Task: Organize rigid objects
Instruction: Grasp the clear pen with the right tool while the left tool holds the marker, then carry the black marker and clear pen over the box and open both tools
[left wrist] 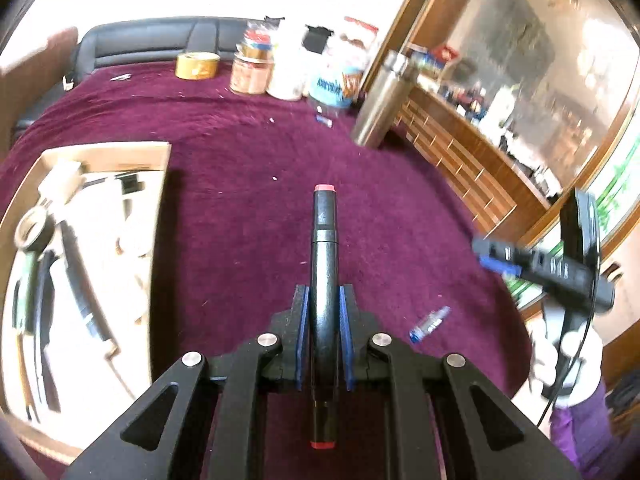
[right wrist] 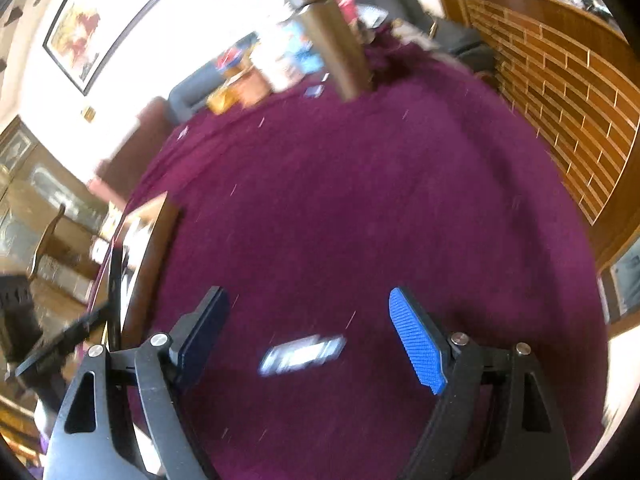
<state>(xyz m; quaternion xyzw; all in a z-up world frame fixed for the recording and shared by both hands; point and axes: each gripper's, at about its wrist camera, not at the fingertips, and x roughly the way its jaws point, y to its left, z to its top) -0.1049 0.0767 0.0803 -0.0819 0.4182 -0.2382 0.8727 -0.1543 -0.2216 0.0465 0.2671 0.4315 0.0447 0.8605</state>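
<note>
Through my left camera, my left gripper [left wrist: 324,312] is pinching one black marker [left wrist: 325,264] that points toward twelve o'clock over the purple cloth [left wrist: 240,200], and the box [left wrist: 152,240] at nine o'clock is cut off, its contents too washed out to count. One small blue object [left wrist: 430,319] lies at four o'clock. Through my right camera, my right gripper [right wrist: 308,340] stands spread over that blurred blue object [right wrist: 302,354], not touching it.

Black hand-held gripper [left wrist: 324,312], blue pads [right wrist: 418,346], purple sleeve [left wrist: 580,428]
</note>
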